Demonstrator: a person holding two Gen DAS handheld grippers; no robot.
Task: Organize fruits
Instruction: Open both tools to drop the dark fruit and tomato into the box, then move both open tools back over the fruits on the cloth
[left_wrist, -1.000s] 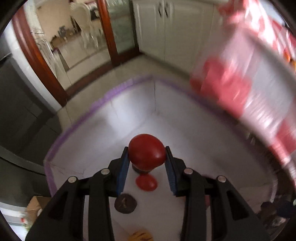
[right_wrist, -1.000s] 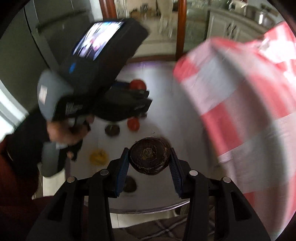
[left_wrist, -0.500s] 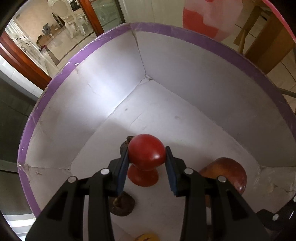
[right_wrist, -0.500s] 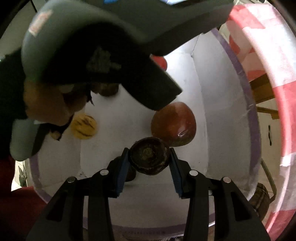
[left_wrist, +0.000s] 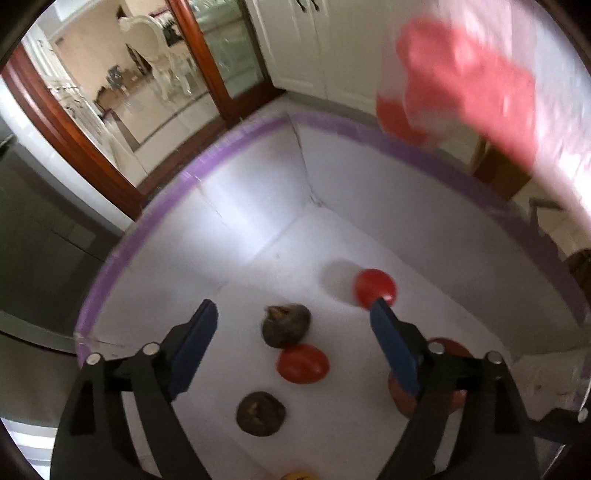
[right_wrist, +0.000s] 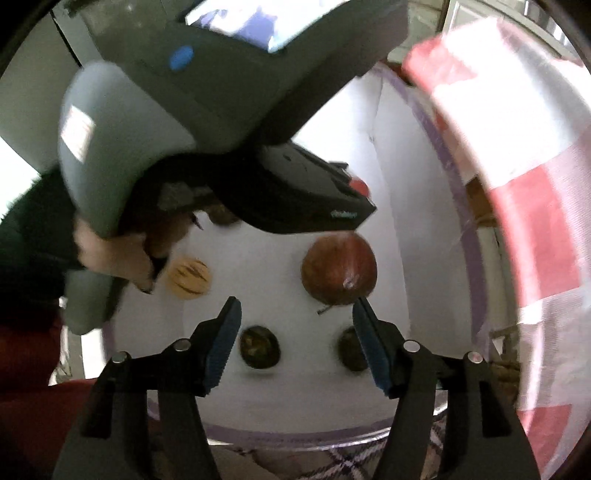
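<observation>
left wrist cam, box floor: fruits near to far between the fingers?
dark brown fruit → flat red fruit → dark stemmed fruit → round red fruit, farthest, off to the right.

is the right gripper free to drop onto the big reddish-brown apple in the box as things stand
Probably yes. The right gripper hangs just short of the apple, its jaws opening and empty. Nothing lies between them; the left gripper's body sits higher and further back, above the box.
</observation>
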